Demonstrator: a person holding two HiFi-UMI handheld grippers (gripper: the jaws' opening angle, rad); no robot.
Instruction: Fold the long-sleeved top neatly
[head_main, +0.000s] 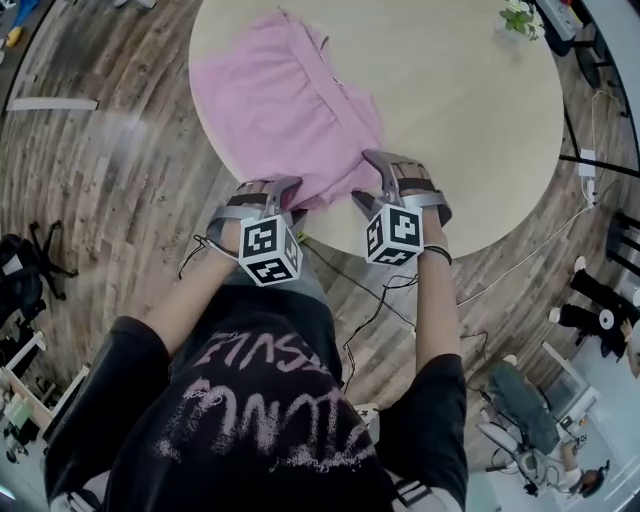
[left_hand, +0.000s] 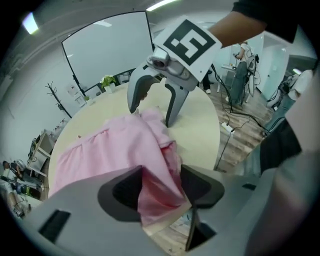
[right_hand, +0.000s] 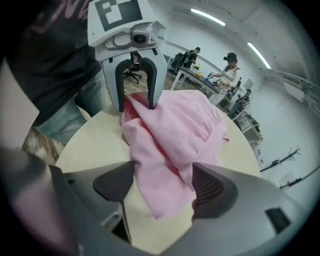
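A pink long-sleeved top (head_main: 280, 105) lies rumpled on the left half of a round beige table (head_main: 450, 120). Both grippers sit at its near hem, by the table's front edge. My left gripper (head_main: 268, 188) stands open around a bunched fold of the pink top (left_hand: 110, 150); in its own view the cloth hangs loose between the jaws of the left gripper (left_hand: 160, 187). To its right, my right gripper (head_main: 362, 178) is also open. The pink top (right_hand: 185, 125) lies between the jaws of the right gripper (right_hand: 162, 187), with bare table (right_hand: 90, 145) beside one pad. Each gripper faces the other across the hem.
A small potted plant (head_main: 520, 18) stands at the table's far right edge. Cables (head_main: 380, 290) trail over the wooden floor by the person's legs. An office chair (head_main: 30, 260) is at the left. People (right_hand: 225, 70) work at desks beyond.
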